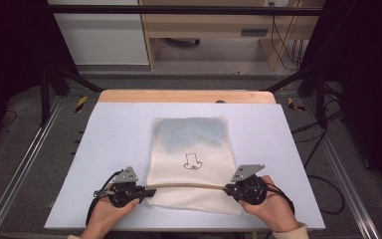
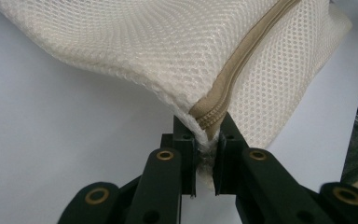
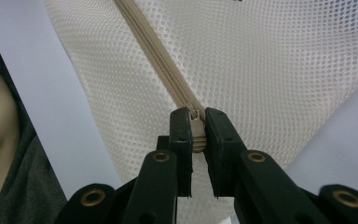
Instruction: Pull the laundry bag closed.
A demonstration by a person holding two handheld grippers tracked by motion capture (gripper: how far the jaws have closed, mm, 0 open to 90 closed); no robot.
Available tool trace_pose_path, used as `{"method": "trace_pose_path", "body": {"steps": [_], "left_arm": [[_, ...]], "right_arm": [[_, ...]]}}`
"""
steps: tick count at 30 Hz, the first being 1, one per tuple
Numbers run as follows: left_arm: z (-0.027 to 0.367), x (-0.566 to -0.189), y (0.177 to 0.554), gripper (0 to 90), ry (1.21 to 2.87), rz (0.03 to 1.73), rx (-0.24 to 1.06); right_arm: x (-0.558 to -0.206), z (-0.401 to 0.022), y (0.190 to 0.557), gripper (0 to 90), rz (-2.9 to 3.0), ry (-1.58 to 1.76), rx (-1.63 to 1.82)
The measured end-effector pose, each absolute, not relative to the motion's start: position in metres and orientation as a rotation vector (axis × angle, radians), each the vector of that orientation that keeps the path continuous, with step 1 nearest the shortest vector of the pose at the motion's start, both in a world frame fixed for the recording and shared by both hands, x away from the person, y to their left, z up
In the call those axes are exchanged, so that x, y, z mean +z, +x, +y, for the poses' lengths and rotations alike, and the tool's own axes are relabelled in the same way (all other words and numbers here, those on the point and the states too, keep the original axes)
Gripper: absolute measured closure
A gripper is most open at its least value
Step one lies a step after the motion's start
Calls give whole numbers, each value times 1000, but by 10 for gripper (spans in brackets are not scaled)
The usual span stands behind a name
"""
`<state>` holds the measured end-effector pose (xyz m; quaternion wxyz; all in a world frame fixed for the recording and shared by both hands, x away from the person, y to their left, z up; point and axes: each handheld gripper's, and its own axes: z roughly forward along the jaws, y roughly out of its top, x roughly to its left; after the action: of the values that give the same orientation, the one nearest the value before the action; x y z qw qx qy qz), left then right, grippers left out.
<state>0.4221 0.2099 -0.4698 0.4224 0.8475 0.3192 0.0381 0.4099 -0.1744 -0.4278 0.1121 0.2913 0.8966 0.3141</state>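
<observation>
On the bench (image 1: 104, 129), near its front edge, lies a cream mesh bag (image 1: 191, 149), flat, long side running away from the person. Small black outline drawing near its middle; greyish shade showing through the far half. Tan zipper (image 1: 189, 184) crosses the bag near the front end, from side to side. Left gripper (image 1: 146, 191) at the bag's left edge: jaws clamped on the zipper's end at the corner, mesh bunched between them. Right gripper (image 1: 227, 188) at the right edge: jaws closed on the zipper's other end. Zipper line raised slightly between the two. A hand holds each gripper from below.
</observation>
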Motion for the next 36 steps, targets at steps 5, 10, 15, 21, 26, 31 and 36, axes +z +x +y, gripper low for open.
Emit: {"method": "trace_pose_path", "body": {"steps": [5,10,15,21,26,31,36], "left_arm": [[210,-470,423,818,2124,797,99],[210,-470,422,818,2122,797,99],[211,-469,422,818,2117,799,99],[211,-469,423,818,2119,797,102],[211,-469,423,818,2118,799,101],[212,-469,423,818,2118,799,100],[211,-469,423,818,2118,799,101]], "right_arm": [[-429,-177,409,817,2631,854,927],[-429,-178,408,817,2627,861,934],[-431,-179,408,817,2631,860,933],[-431,-179,408,817,2630,868,936],[-432,-180,408,817,2630,870,930],[-433,-181,408,817,2631,877,936],[-433,-183,407,817,2629,883,934]]}}
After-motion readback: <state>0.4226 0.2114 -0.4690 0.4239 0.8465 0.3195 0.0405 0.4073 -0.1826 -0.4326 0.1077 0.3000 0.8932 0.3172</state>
